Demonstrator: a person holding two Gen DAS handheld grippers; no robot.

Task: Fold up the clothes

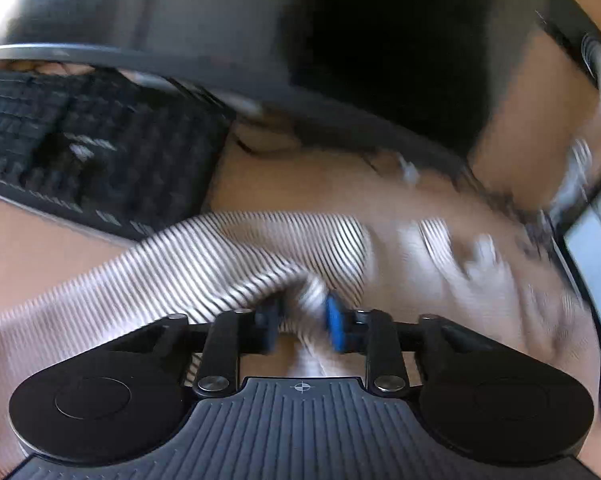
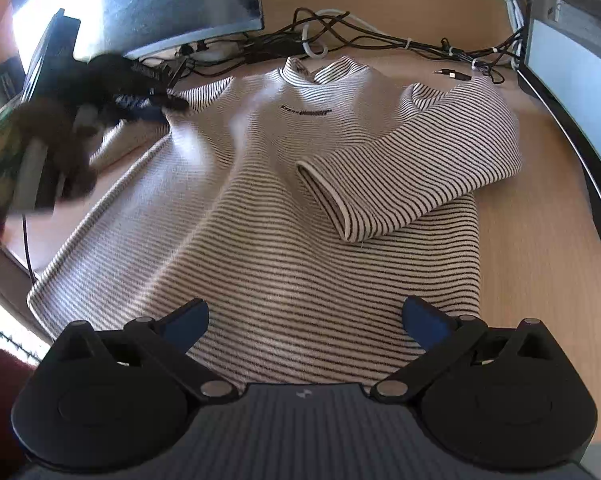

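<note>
A white T-shirt with thin black stripes (image 2: 284, 208) lies front-up on a light wooden desk (image 2: 540, 280), its collar toward a tangle of dark cables (image 2: 340, 36) at the back and its hem nearest the right wrist camera. One short sleeve (image 2: 400, 176) is folded in across the chest — the opposite one is bunched up at the far side. The left gripper (image 1: 302, 326) is clamped tight on that bunched striped fabric, cloth pinched between its blue pads (image 1: 335, 322); from the right wrist view it is only a dark blur (image 2: 140, 96) at the shirt's shoulder. The right gripper (image 2: 306, 326) hovers over the hem with its jaws spread wide, nothing between them. A black keyboard (image 1: 80, 152) sits just beyond the shirt, and monitors (image 2: 572, 92) flank the desk
</note>
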